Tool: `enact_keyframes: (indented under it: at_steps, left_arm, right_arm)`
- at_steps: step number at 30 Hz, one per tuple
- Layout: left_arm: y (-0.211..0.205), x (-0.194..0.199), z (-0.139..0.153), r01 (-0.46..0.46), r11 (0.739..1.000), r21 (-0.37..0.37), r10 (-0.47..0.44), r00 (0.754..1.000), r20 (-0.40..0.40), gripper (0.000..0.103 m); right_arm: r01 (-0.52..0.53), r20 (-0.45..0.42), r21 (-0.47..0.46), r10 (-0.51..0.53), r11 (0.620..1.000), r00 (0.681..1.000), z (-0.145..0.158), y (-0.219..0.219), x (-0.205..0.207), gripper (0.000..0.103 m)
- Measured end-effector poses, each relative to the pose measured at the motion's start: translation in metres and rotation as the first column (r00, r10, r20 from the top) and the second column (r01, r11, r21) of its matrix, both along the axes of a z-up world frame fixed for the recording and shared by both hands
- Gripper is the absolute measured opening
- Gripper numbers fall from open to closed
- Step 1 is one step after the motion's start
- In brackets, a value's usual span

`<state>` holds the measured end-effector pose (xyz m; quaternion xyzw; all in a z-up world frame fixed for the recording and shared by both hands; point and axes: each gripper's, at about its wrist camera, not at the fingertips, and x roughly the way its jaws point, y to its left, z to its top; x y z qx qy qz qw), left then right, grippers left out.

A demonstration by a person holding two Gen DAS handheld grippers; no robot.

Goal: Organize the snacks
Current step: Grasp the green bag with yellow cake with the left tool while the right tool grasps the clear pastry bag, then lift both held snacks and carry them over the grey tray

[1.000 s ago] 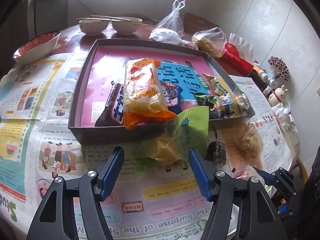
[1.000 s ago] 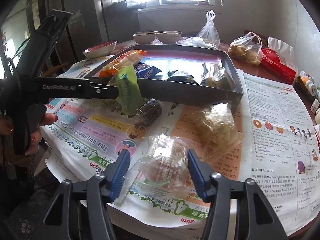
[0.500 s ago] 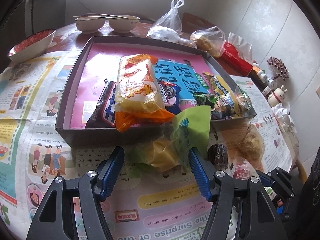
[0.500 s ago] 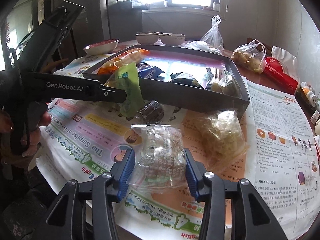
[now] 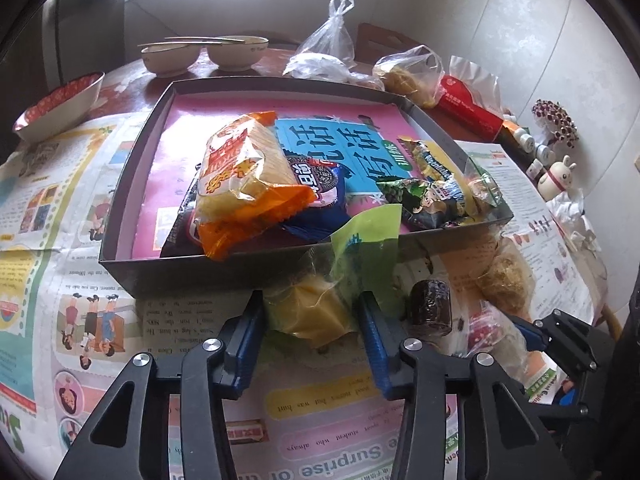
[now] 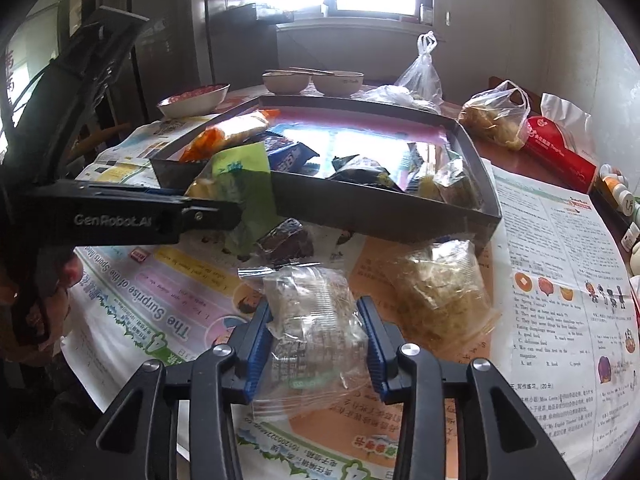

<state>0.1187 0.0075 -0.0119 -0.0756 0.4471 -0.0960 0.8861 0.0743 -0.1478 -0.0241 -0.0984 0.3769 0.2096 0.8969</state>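
R gripper (image 6: 316,322) closed on clear snack bag (image 6: 316,336) near front edge of newspaper-covered table (image 6: 560,280). Crumbly snack bag (image 6: 440,292) just beside it, w/ dark wrapped cake (image 6: 286,242) by tray's (image 6: 384,212) near wall. L gripper (image 6: 192,216) pinches green-yellow pack (image 6: 240,176) at tray's near-left corner.

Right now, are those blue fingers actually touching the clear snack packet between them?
Touching. The right wrist view shows both blue fingers of the right gripper pressed against the clear snack packet, with no gap either side.

Home dining table (image 5: 132,76), bowls (image 5: 170,56)
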Motion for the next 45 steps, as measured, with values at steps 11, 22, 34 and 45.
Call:
enact_keyframes:
  at_steps: [11, 22, 34, 45]
  left_arm:
    - [0.006, -0.005, 0.005, 0.034, 0.996, -0.077, -0.036, 0.999, -0.018, 0.043]
    - [0.024, -0.009, 0.024, 0.056, 0.989, -0.135, -0.057, 0.998, -0.001, 0.043]
    - [0.049, -0.005, 0.045, 0.077, 0.985, -0.154, -0.076, 0.997, 0.011, 0.043]
    - [0.075, 0.014, 0.047, 0.000, 0.984, -0.179, 0.000, 1.000, -0.003, 0.043]
  right_arm:
    - [0.045, -0.014, 0.069, -0.044, 0.997, 0.999, 0.020, -0.012, 0.008, 0.041]
    - [0.107, -0.009, 0.101, -0.107, 0.989, 0.994, 0.041, -0.016, 0.025, 0.041]
    - [0.144, -0.008, 0.104, -0.144, 0.984, 0.990, 0.059, 0.003, 0.042, 0.041]
    - [0.163, -0.021, 0.116, -0.161, 0.980, 0.987, 0.072, 0.002, 0.062, 0.041]
